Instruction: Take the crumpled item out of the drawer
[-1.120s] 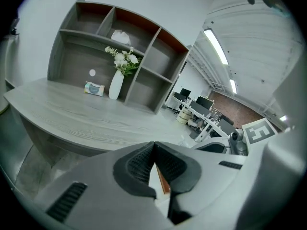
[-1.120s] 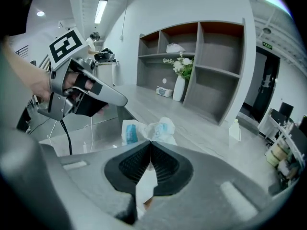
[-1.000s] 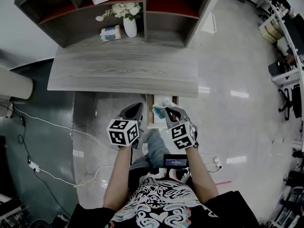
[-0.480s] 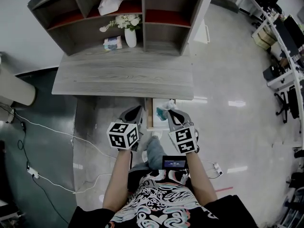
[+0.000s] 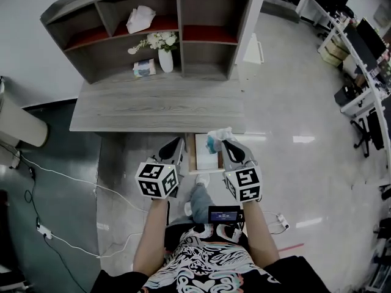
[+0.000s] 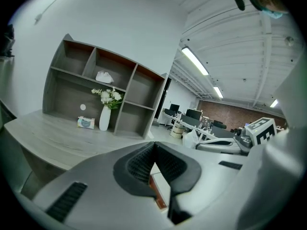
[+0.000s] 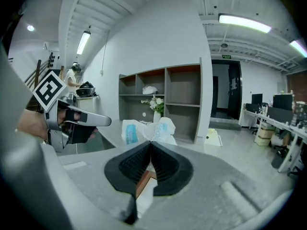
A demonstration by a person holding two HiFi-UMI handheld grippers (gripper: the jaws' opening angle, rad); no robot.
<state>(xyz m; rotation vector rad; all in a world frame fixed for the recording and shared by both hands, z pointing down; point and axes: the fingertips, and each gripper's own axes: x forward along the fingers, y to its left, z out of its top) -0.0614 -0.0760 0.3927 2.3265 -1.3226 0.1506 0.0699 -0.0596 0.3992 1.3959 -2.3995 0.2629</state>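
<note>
A crumpled white and blue item hangs over the far right corner of the open drawer, just below the desk's front edge. My right gripper is shut on it. The right gripper view shows the crumpled item bunched above the closed pads of the right gripper. The left gripper is left of the drawer, shut with nothing in it. Seen in its own view, the left gripper has its pads together. A strip of the drawer shows below them.
The grey wooden desk carries a shelf unit with a white vase of flowers, a small packet and a tissue pack. Cables cross the floor at left. Office desks and chairs stand at far right.
The right gripper has carried the crumpled item a little to the right, away from the drawer's middle. The two grippers stand further apart, and the head view has tilted toward the shelves.
</note>
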